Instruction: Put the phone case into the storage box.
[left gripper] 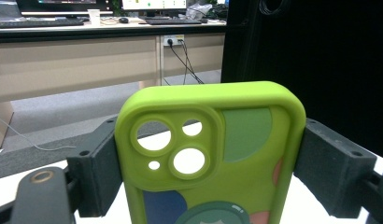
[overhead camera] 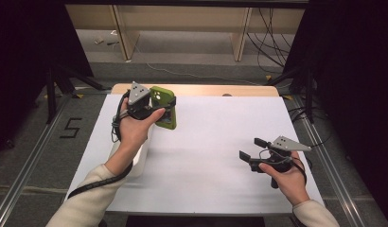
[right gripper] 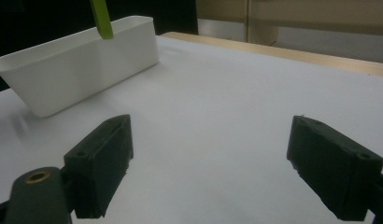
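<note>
Lower part of the green phone case cut off at the bottom edge of the left gripper view; printed figure on it half seen. In the high view, partly covered by the left hand and the grey plate. White bin mostly hidden under the left forearm there; long side wall plain in the right gripper view, at 10 o'clock, with a green strip of the case hanging above its rim.

Left tongs clamped on the case's two long edges, held up off the worktop at 10 o'clock of the sheet, camera cut-outs uppermost. Right tongs spread wide, nothing between the pads, low over the sheet at 4 o'clock, pointing toward 10 o'clock.

White worktop, bare wooden edge at 12 o'clock. Grey floor around, a taped "5" at 9 o'clock, cables at 1 o'clock, dark curtains at both sides. Desk with monitors and keyboards far off in the left gripper view.
</note>
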Demonstrator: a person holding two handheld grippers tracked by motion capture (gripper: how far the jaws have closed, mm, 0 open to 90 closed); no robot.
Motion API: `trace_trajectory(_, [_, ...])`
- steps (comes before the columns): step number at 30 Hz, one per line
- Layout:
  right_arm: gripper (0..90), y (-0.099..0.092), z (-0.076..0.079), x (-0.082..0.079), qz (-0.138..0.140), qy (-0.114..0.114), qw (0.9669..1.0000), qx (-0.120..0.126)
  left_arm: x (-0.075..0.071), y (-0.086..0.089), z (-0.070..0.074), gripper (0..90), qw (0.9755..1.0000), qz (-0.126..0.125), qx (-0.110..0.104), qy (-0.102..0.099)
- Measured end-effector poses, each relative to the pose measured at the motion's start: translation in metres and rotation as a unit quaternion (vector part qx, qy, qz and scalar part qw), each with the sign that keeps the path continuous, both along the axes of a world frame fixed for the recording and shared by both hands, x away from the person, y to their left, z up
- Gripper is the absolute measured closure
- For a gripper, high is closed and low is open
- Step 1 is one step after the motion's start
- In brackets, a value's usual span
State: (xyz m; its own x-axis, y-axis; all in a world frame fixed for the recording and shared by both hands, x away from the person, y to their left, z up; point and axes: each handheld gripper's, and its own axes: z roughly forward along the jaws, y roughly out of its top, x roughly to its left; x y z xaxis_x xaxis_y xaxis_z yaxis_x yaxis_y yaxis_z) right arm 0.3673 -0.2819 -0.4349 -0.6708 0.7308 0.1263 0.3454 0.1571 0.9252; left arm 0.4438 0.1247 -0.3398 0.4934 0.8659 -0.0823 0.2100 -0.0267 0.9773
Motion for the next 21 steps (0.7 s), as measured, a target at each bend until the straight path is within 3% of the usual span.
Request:
trace_trajectory(16, [15.6, 0.0, -0.001, 0.001, 0.007, -0.007, 0.9999, 0.0, 0.003, 0.012, 0.004, 16.3, 0.9999, 0.016, -0.005, -0.003])
trace_trajectory(21, [18.2, 0.001, -0.001, 0.001, 0.019, 0.003, 0.9998, 0.0, 0.004, 0.013, 0.003, 16.3, 0.9999, 0.017, -0.003, -0.002])
